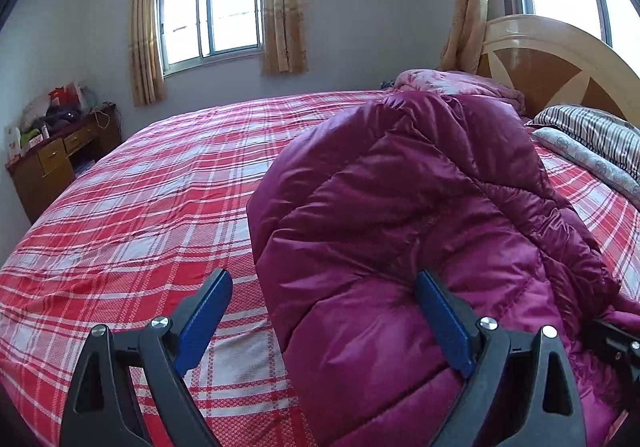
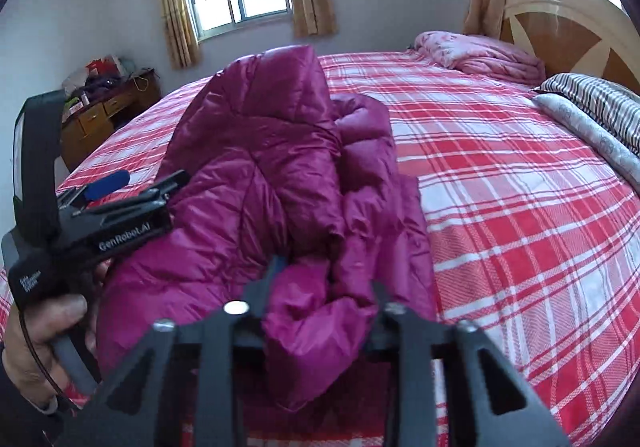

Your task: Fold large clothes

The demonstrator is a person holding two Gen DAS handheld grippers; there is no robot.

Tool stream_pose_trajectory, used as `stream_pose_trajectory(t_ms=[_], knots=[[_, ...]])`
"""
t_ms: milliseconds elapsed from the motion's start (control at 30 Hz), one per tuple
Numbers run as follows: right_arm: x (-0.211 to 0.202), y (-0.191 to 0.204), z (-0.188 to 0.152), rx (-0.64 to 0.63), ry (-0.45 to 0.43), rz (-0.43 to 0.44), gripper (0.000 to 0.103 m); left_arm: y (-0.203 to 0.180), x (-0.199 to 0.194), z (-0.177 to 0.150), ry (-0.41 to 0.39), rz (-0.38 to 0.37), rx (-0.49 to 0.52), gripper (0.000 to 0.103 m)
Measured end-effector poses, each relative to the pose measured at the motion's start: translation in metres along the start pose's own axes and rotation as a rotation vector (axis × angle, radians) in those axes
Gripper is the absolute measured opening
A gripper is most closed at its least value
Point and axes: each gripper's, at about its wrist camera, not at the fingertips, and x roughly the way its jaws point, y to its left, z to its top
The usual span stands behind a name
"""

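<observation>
Magenta puffer coat [image 2: 280,175] fills the foreground of both wrist views, heaped on the red-and-white plaid bed [image 1: 132,207]. Padded, quilted, shiny fabric; partly bunched, one part standing up in a peak.

Right tool [image 2: 320,279]: jaws drawn in tight on a fold of the coat, fabric bulging out between the black arms. Grip looks firm. Blue pad barely visible behind the cloth.

Left tool [image 1: 322,287]: jaws spread wide, blue pads [image 1: 442,323] clear. Right-side pad touches the coat's near edge; left-side pad sits over bare plaid sheet. Nothing clamped. Right wrist view shows the same left tool [image 2: 116,183] from the side, at the coat's left edge, held by a hand [image 2: 40,343] on its grey handle.

Coat position: near edge of the bed, well apart from the pillows.

Surroundings: folded pink quilt [image 2: 484,55] and striped pillows [image 1: 592,131] at the head, against a cream-and-brown headboard [image 1: 560,59]. Wooden dresser [image 1: 56,163] with clutter by the far wall. Window [image 1: 210,7] with yellow curtains, bright daylight.
</observation>
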Motion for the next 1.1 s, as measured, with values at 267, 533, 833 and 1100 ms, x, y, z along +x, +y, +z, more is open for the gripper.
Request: stream_pose_trajectory(t_ms=[267,533,833,1100], knots=[[-0.001,-0.021,-0.035,-0.011,0.077,-0.057,0.018,-0.023,-0.002,-0.002,-0.02,-0.051,0.053,0.093],[-0.018,-0.026,-0.029,0.026,0.087,-0.089,0.04,-0.04,0.005,0.0,-0.01,-0.045,0.132,0.093],[-0.029,-0.004,0.064,0.05,-0.111,-0.093,0.068,-0.048,0.012,0.017,-0.002,-0.059,0.148,0.093],[0.051,-0.011,0.093,0.115,0.001,-0.065,0.066,-0.019,0.02,0.05,-0.071,0.06,0.078,0.093]])
